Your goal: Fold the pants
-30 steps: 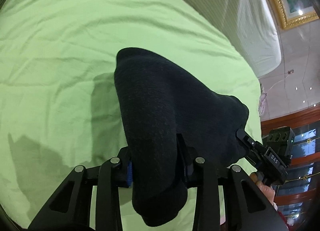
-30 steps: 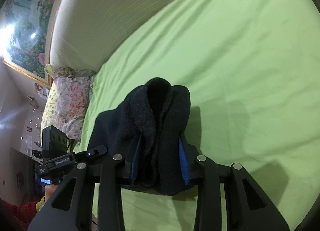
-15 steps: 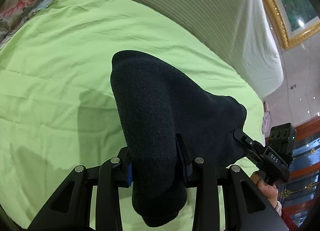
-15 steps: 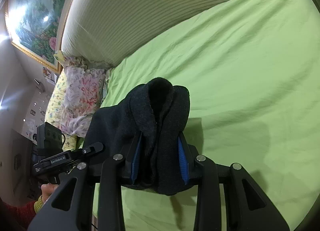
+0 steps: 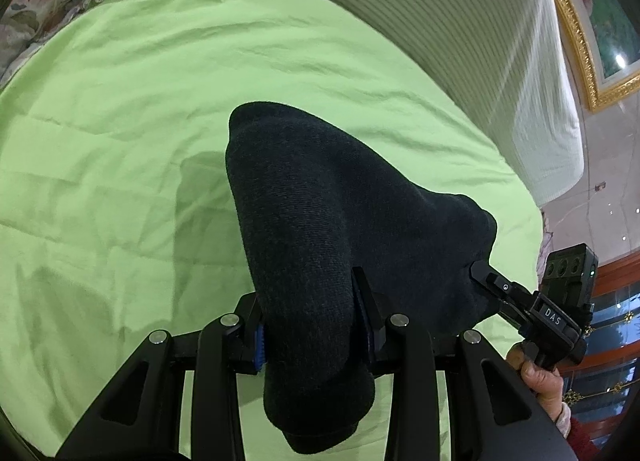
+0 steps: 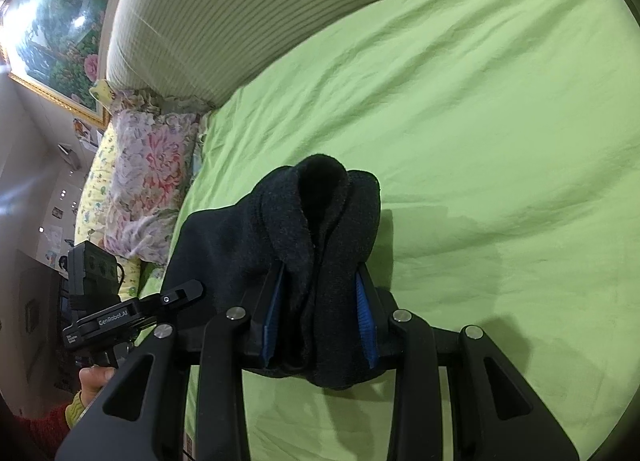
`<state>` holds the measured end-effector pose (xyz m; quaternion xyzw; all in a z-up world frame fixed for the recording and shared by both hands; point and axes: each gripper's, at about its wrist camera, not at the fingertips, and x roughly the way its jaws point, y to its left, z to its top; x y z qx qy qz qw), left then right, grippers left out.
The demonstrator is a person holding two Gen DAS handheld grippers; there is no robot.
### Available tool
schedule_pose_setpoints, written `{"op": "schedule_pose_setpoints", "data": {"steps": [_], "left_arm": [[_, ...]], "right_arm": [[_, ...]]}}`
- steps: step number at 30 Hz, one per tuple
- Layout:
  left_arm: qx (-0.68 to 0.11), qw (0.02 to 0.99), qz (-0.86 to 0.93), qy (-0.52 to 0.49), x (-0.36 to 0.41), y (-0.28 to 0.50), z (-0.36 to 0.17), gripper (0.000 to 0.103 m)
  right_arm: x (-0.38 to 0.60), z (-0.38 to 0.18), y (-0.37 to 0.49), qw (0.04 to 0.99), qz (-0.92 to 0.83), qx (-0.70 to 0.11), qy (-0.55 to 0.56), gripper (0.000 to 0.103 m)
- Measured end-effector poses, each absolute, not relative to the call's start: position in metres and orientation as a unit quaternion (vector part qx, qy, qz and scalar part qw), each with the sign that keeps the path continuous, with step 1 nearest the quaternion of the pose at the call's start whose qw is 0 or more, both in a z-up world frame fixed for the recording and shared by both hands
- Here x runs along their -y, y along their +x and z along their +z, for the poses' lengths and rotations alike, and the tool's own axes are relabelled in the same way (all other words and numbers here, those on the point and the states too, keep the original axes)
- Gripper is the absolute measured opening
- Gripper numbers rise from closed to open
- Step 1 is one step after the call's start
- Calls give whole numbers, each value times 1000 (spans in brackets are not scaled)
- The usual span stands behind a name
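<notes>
Black knit fabric fills both grips: the left gripper [image 5: 310, 325] is pinched on a thick bundle of the dark, soft-knit pants [image 5: 340, 221], and the right gripper [image 6: 318, 313] is clamped on a doubled, bunched edge of the same garment, its blue finger pads [image 6: 365, 313] pressed against the cloth on either side. Each wrist view shows the other gripper biting the pants at the far end, so the garment spans between the two, lifted clear of the wrinkled lime-green bedsheet [image 5: 120, 141].

By my judgement, the step in hand is carrying the gathered pants over the bed to lay them down for a fold. To do it well, keep both pinches firm, draw the grippers apart until the cloth between them hangs taut and level, then lower it flat onto open sheet, away from the floral pillow [image 6: 148, 181] and the ribbed cream headboard [image 6: 260, 21]. Slack or a twist here would set a crooked crease.

No boxes, baskets or other containers show in either view.
</notes>
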<state>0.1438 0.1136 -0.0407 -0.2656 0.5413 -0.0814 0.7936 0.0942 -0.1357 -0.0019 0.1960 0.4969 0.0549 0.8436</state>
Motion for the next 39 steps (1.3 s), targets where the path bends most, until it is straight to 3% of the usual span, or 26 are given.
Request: {"op": "schedule_pose_setpoints", "data": {"steps": [10,19,29,34,39], "left_arm": [[-552,786,-65,-269,-121,134,-59,57],[-556,782,-57,-274,-119,122,-62,67],[-546,795,-43,-262,-117,108,-46,68],[-520,820,-14,-240,-113,92,-29,79],[-511,833,8,-211,-108,81,-20,80]], "right_arm": [[143,-11,91,843,27,-519,142,47],[154,-18,90,846,7,-519,120,64],[140,3,80,860,-18,-505,68,66],[129,12,71,867,-17,-496,39,66],[117,21,59,880,-6,-474,22,66]]}}
